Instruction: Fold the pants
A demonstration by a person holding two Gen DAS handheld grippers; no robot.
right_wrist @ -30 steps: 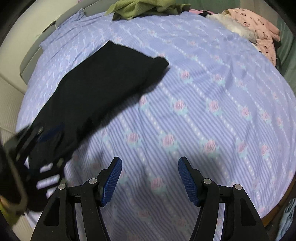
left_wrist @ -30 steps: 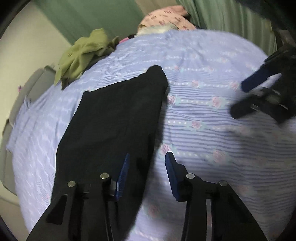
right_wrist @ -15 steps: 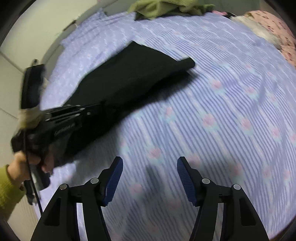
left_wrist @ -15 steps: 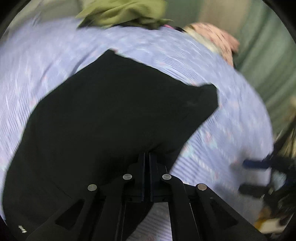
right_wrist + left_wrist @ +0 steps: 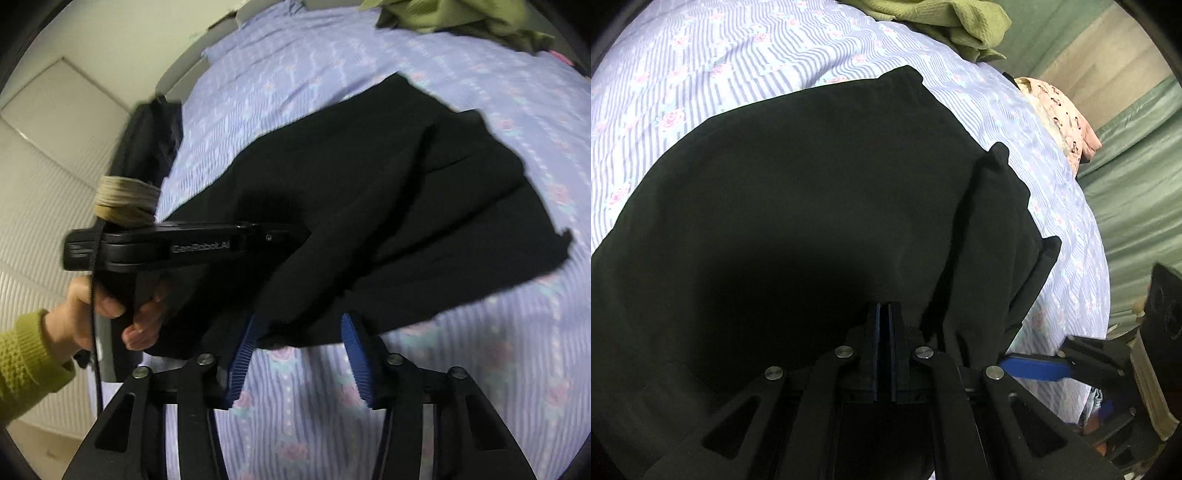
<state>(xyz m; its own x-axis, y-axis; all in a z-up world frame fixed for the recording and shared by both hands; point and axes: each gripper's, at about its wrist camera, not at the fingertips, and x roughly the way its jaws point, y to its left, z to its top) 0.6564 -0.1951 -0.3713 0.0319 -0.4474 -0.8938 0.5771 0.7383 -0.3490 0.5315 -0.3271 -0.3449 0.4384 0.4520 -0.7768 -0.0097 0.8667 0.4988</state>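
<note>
The black pants [image 5: 812, 206] lie spread on the striped, flowered bedsheet [image 5: 701, 66], one end reaching toward the far side of the bed, the near end bunched and lifted slightly where we are working. We read the step in hand as securing the near edge with both tools before carrying it over for a fold. The left gripper [image 5: 882, 350] is clenched, its blue pads pressed together with the near hem of the pants pinched between them; in the right wrist view this same tool [image 5: 280, 236] reaches into the fabric from the left, held by a hand [image 5: 107, 317] in a green knit sleeve [image 5: 26, 373]. The right gripper [image 5: 299, 354] has just been closing, and a fold of the near edge sits between its pads [image 5: 354, 350], but we see no firm squeeze yet; we judge it not yet holding. The next move, in our judgement, calls for the right jaws to finish closing on that edge, then both hands to lift together and carry the near end toward the far one, keeping the cloth taut so the layers land flat. A green garment [image 5: 945, 26] and a pink patterned cloth [image 5: 1067, 110] sit at the far edge, well apart from the pants.
</note>
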